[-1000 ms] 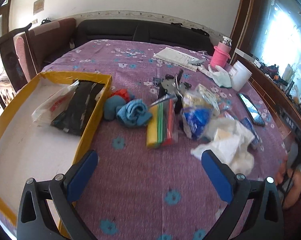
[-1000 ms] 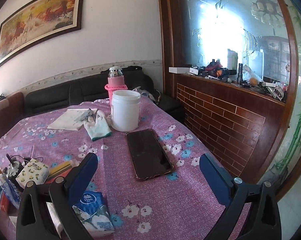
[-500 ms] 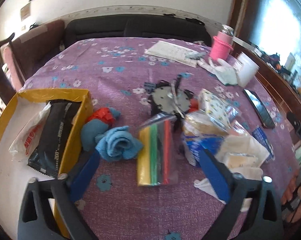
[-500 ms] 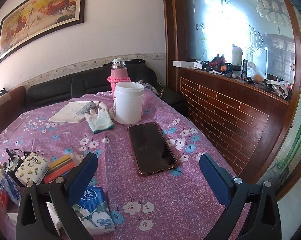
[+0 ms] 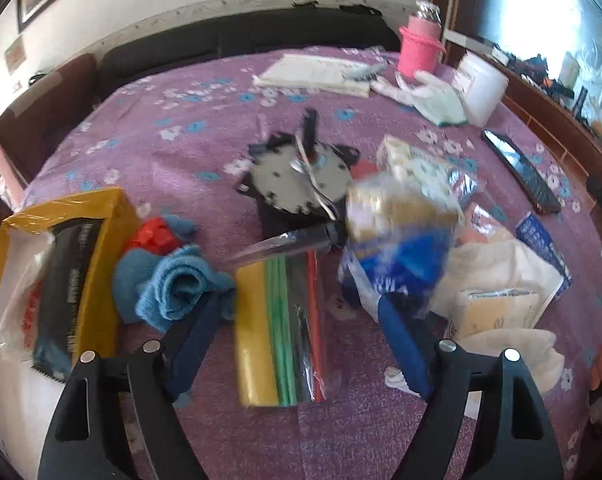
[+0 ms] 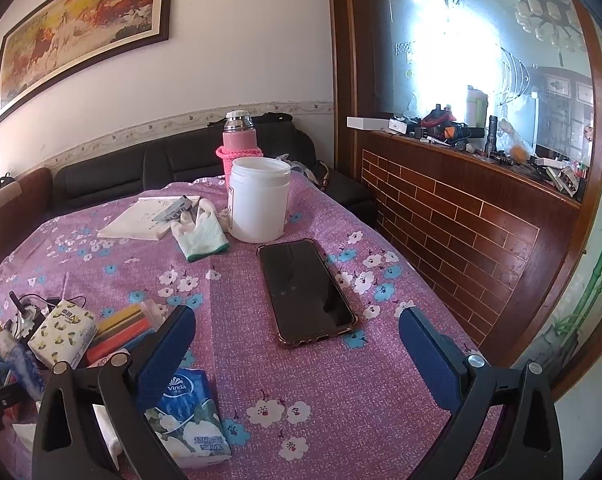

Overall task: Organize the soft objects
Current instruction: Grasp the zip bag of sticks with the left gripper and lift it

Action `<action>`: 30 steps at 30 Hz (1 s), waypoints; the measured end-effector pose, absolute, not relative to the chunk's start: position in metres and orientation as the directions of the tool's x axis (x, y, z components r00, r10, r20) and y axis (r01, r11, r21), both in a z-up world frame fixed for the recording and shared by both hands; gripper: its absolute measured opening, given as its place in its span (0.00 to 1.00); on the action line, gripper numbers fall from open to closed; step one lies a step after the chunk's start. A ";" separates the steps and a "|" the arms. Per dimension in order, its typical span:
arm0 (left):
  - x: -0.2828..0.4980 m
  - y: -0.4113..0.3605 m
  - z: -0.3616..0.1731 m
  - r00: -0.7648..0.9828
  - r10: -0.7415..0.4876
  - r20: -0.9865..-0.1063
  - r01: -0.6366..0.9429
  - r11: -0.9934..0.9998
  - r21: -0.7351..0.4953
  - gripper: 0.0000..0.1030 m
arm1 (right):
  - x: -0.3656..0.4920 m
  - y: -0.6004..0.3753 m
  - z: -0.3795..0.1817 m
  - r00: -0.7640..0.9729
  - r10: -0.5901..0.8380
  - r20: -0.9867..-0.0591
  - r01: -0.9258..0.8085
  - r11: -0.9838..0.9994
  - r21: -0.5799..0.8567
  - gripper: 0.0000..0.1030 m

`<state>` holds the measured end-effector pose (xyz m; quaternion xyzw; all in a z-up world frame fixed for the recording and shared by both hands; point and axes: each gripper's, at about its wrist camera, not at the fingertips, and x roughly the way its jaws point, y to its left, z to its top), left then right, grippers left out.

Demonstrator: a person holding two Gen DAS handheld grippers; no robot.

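Note:
A clear pack of coloured sponges (image 5: 281, 328) lies flat on the purple flowered tablecloth (image 5: 205, 152). My left gripper (image 5: 301, 304) hangs over it, open, a blue pad on each side and neither touching the pack. A rolled blue cloth (image 5: 173, 292) and a red piece (image 5: 153, 236) lie by its left finger. A blue and white plastic bag (image 5: 401, 252) is by the right finger. The yellow box (image 5: 101, 216) at the left holds a black packet (image 5: 65, 288). My right gripper (image 6: 297, 314) stands open over the table with nothing in it.
A black device with a grey disc (image 5: 297, 184) sits behind the pile. White cloths (image 5: 501, 272) and tissue packs (image 6: 185, 412) lie to the right. A phone (image 6: 307, 292), white jar (image 6: 259, 200), pink bottle (image 6: 239, 136), glove (image 6: 201, 232) and papers (image 5: 317, 74) lie farther off.
My left gripper has moved forward and down toward the pile, and its jaws have narrowed. The sponge pack now lies between its fingers. The right gripper has stayed still.

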<state>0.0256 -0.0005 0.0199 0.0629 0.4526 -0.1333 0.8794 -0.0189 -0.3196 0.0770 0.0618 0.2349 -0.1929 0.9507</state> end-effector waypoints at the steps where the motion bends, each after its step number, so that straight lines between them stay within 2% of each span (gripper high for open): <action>1: 0.027 -0.001 0.014 0.531 -0.191 -0.825 0.299 0.954 -0.028 0.65 | -0.019 -0.319 0.077 0.814 -0.339 -0.471 0.396 0.918 0.025 0.99; 2: 0.026 0.001 0.013 0.532 -0.211 -0.820 0.300 0.953 -0.051 0.47 | -0.018 -0.319 0.077 0.813 -0.342 -0.472 0.399 0.917 0.022 0.99; 3: 0.025 0.003 0.011 0.518 -0.217 -0.827 0.302 0.951 -0.061 0.39 | -0.018 -0.319 0.076 0.811 -0.345 -0.471 0.401 0.916 0.019 0.99; 5: 0.015 0.010 0.013 0.509 -0.240 -0.827 0.310 0.947 -0.084 0.36 | -0.017 -0.320 0.076 0.809 -0.350 -0.472 0.406 0.914 0.017 0.99; 13: -0.062 0.045 0.019 0.460 -0.321 -0.828 0.321 0.929 -0.182 0.37 | -0.016 -0.320 0.074 0.802 -0.351 -0.483 0.409 0.913 0.015 0.99; 14: -0.066 0.047 0.020 0.462 -0.329 -0.823 0.316 0.929 -0.194 0.41 | -0.016 -0.320 0.073 0.801 -0.351 -0.486 0.409 0.913 0.014 0.99; 17: -0.070 0.048 0.021 0.498 -0.307 -0.811 0.293 0.940 -0.176 0.63 | -0.014 -0.320 0.070 0.790 -0.363 -0.495 0.415 0.910 -0.004 0.99; 22: -0.065 0.041 0.015 0.507 -0.301 -0.808 0.286 0.943 -0.171 0.67 | -0.014 -0.319 0.067 0.774 -0.391 -0.497 0.438 0.899 -0.026 0.99; 23: -0.066 0.036 0.012 0.494 -0.306 -0.814 0.309 0.937 -0.165 0.57 | -0.013 -0.320 0.066 0.769 -0.398 -0.500 0.443 0.896 -0.031 0.99; 24: -0.070 0.031 0.013 0.511 -0.283 -0.812 0.326 0.938 -0.121 0.34 | -0.013 -0.320 0.065 0.766 -0.403 -0.501 0.447 0.894 -0.035 0.99; 25: -0.074 0.027 0.014 0.507 -0.285 -0.814 0.349 0.931 -0.109 0.34 | -0.013 -0.319 0.064 0.762 -0.409 -0.502 0.452 0.891 -0.039 0.99; 30: -0.097 0.053 0.039 0.521 -0.389 -0.760 0.354 0.909 -0.222 0.34 | -0.021 -0.314 0.076 0.765 -0.424 -0.485 0.470 0.882 -0.031 0.99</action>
